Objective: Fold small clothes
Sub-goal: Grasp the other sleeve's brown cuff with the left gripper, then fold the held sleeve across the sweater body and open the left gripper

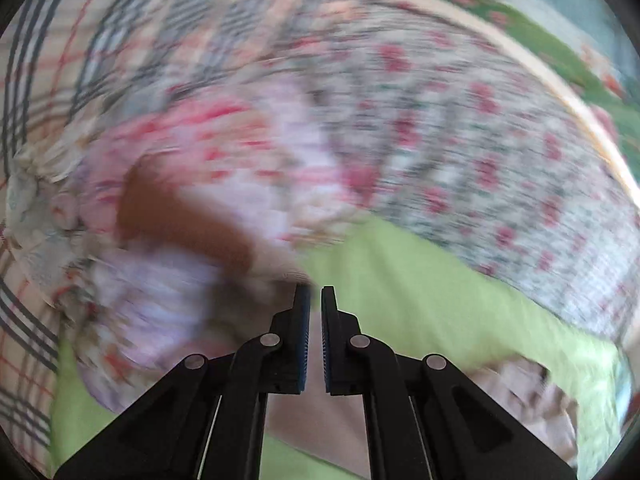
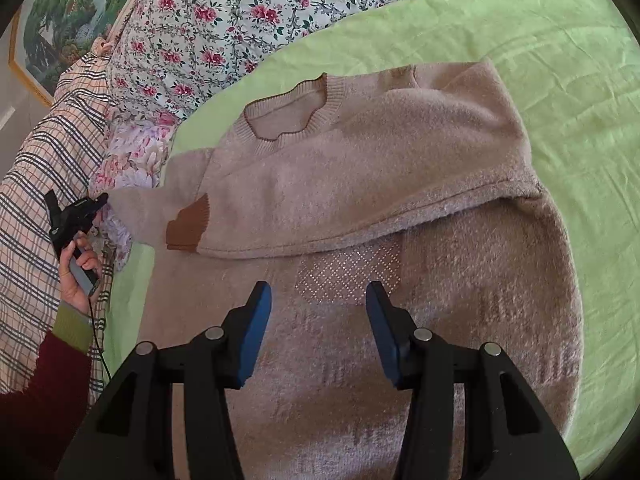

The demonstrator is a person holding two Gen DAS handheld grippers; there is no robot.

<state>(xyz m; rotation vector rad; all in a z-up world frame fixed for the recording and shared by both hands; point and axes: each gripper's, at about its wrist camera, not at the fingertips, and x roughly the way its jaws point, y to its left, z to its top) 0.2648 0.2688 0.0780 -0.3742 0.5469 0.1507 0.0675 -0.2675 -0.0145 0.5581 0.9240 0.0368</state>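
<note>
A beige knit sweater [image 2: 360, 152] lies on the green sheet [image 2: 560, 80], its upper half folded over the lower part. One sleeve is folded across the body, and its brown cuff [image 2: 188, 224] rests on top. My right gripper [image 2: 318, 296] hovers open above the sweater's lower body with nothing between its fingers. My left gripper [image 2: 102, 200] is at the sweater's left edge, held by a hand [image 2: 78, 276]. In the blurred left wrist view the left gripper [image 1: 316, 292] stands shut, with nothing seen between its pads. The brown cuff [image 1: 172, 216] shows as a smear ahead to its left.
A floral quilt [image 2: 240, 12] borders the sheet at the far side, and a plaid cloth [image 2: 40, 180] lies at the left. A framed landscape picture [image 2: 60, 12] stands at the far left. A dark red sleeve [image 2: 40, 392] enters at the bottom left.
</note>
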